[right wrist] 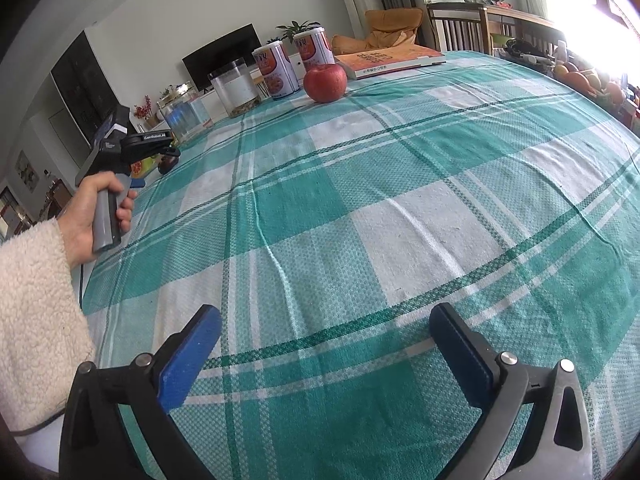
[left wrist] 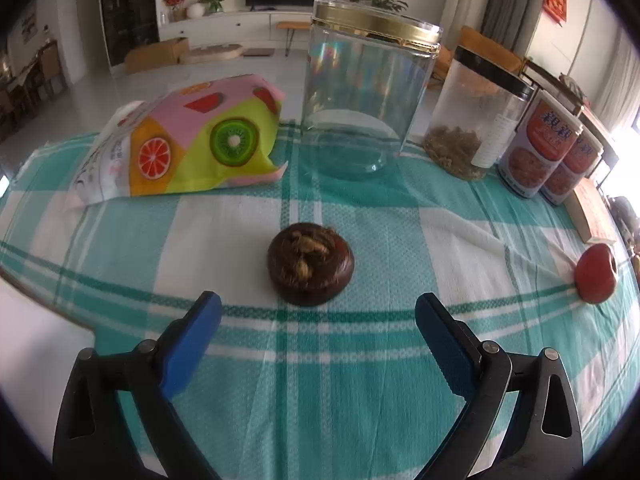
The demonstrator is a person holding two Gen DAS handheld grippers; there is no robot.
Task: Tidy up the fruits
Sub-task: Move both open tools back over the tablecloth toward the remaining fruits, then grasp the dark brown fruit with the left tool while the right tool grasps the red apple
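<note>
A dark brown mangosteen [left wrist: 310,269] lies on the teal checked tablecloth [left wrist: 360,380], just ahead of my open left gripper [left wrist: 318,314], between its jaws' line and apart from them. A red apple [left wrist: 595,279] lies at the far right of the left wrist view; it also shows in the right wrist view [right wrist: 325,82], far across the table. My right gripper [right wrist: 326,326] is open and empty above the cloth [right wrist: 400,200]. The left gripper's body [right wrist: 136,148] and the hand holding it show at the left of the right wrist view.
A fruit-print bag [left wrist: 180,144] lies at the back left. An empty clear jar with a gold rim [left wrist: 364,92], a black-lidded jar [left wrist: 476,116] and two cans [left wrist: 548,152] stand at the back. A book [right wrist: 390,60] lies behind the apple.
</note>
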